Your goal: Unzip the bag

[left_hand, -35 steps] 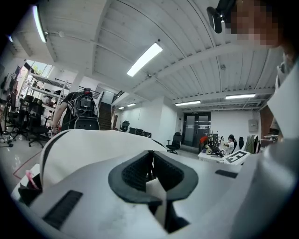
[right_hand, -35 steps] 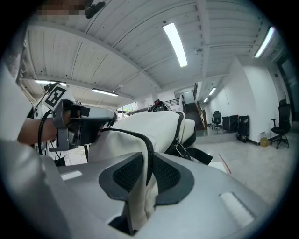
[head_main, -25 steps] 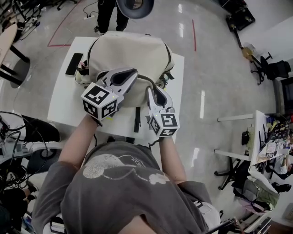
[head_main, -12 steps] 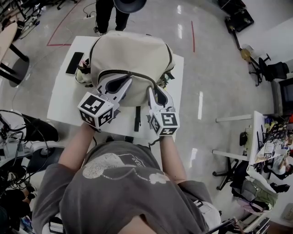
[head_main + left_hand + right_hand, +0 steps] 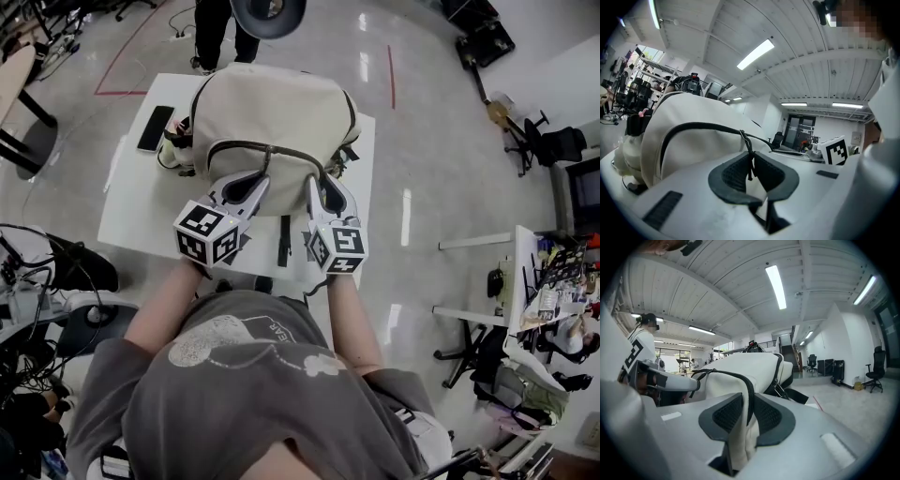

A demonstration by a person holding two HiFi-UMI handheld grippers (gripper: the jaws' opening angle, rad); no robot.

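Cream bag (image 5: 272, 103) stands on white table (image 5: 127, 202), with a dark zip (image 5: 267, 147) curving across its near side. Left gripper (image 5: 246, 185) meets the zip. Right gripper (image 5: 323, 187), jaws just eased wider, straddles the bag's near edge. Phone (image 5: 156, 128) lies just beside the bag.

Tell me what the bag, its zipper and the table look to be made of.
Bag: cream woven cloth, matte, probably canvas or nylon; it creases and folds softly. Zipper: dark tape with a thin pull, likely cord or metal, too blurred to tell. Table: smooth white top, faint sheen, probably laminate.
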